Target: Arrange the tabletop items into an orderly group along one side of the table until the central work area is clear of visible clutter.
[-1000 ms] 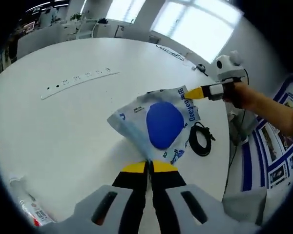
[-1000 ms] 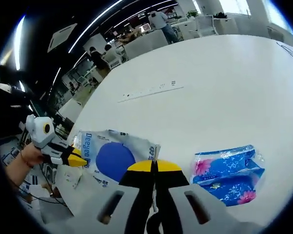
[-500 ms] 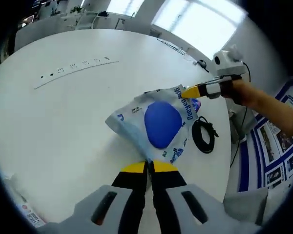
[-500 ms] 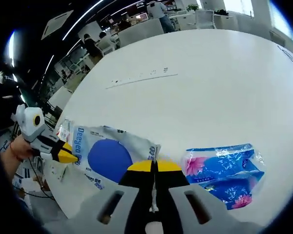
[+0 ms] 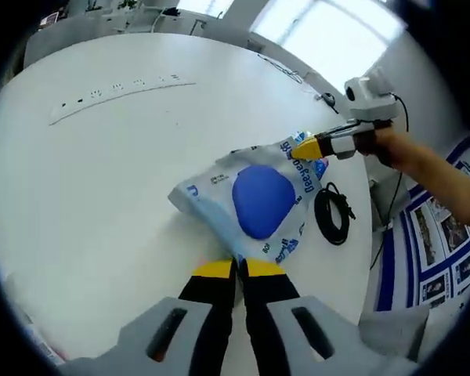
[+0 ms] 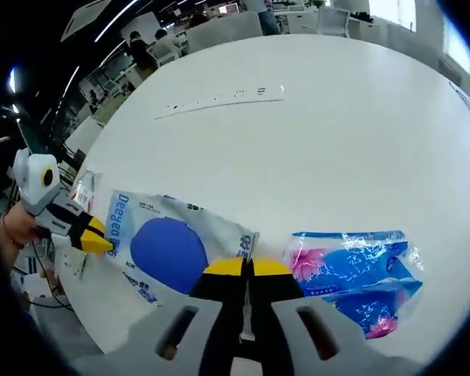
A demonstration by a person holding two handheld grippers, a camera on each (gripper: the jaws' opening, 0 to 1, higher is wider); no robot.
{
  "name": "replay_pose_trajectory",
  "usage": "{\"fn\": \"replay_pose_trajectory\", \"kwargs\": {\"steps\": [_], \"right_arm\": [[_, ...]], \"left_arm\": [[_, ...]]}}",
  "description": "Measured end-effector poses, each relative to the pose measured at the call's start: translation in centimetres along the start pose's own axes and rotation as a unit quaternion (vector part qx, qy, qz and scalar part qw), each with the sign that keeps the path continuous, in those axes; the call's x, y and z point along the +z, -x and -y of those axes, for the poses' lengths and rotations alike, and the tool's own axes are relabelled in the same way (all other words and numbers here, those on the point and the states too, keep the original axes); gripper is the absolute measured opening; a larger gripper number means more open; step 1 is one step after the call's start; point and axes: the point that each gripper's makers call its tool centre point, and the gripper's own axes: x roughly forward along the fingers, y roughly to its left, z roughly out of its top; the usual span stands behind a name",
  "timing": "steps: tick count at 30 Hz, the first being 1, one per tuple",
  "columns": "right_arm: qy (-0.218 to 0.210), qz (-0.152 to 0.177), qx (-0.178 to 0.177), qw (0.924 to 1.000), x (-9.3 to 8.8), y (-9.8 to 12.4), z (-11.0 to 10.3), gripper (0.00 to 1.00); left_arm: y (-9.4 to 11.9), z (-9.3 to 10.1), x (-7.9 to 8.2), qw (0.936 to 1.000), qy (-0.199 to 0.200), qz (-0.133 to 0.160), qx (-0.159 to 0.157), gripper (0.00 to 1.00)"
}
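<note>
Left gripper: the left gripper [image 5: 237, 269] has its jaws pressed together on one corner of the white bag [image 5: 251, 202] with a blue round patch.
Right gripper: the right gripper [image 6: 247, 267] is clamped on the opposite corner of that bag [image 6: 168, 247]; seen from the left gripper view it comes in from the right [image 5: 304, 147], held by a hand [image 5: 374, 144].
Bag position: stretched between the two grippers, near the table [image 5: 102, 196] edge; whether it rests on the table or hangs just above it I cannot tell.
Bag axis: its long axis runs from one pinched corner to the other, pointing toward the table edge on the side of the black coiled cable [image 5: 331, 215].
Other items: a blue flowered tissue pack [image 6: 352, 270] lies just beside the bag; a long white power strip [image 5: 117, 86] lies well apart across the table.
Risk: each grip probably holds only a thin corner of film, so pulling the grippers apart could tear it or let a corner slip out.
Risk two: the bag is close to the edge and could slide off, or land on the cable.
</note>
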Motion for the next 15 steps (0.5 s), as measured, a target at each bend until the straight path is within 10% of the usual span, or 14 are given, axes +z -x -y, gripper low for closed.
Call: {"fn": "replay_pose_trajectory", "kwargs": {"steps": [15], "right_arm": [[0.002,-0.013,-0.02,0.9997,-0.47,-0.14,0.47,0.0]], "left_arm": [[-0.34,-0.21,-0.36,0.9999,0.013,0.005,-0.004,0.0]]}}
